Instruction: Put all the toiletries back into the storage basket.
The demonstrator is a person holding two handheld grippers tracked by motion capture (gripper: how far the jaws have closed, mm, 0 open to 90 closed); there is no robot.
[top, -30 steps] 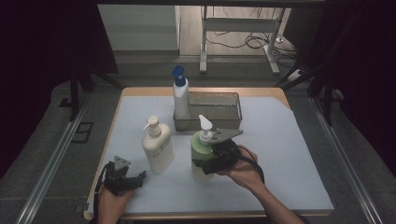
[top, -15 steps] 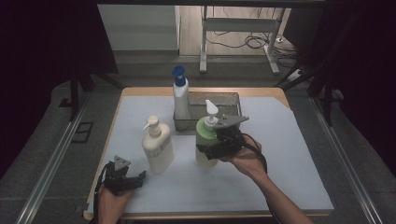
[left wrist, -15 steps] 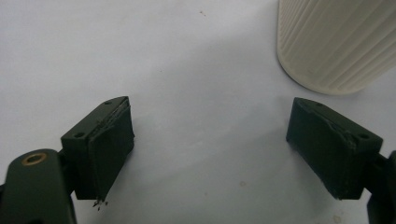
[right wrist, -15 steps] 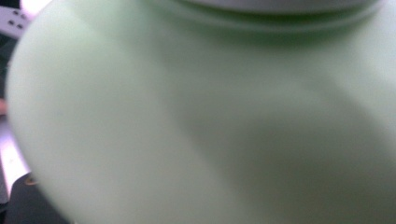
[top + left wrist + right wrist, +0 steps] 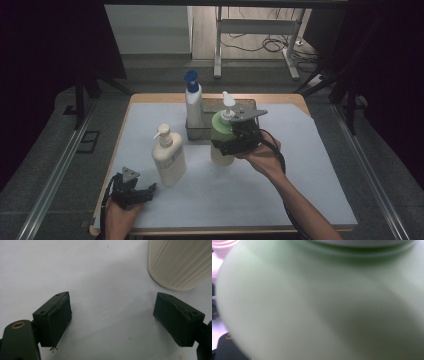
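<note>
A green pump bottle with a white pump hangs above the mat just in front of a dark wire basket, and my right gripper is shut on its body. In the right gripper view the green bottle sits blurred, close against the camera. My left gripper rests at the front left of the table, open with nothing between its jaws. A cream pump bottle stands just beyond it, and its ribbed base is at the upper right of the left gripper view.
A white bottle with a blue cap stands upright at the basket's left end. A pale mat covers the wooden table. Dark floor, metal rails and a desk frame surround the table.
My right gripper has lifted the green bottle and carried it away from the person, up to the basket. The left gripper has stayed in place.
</note>
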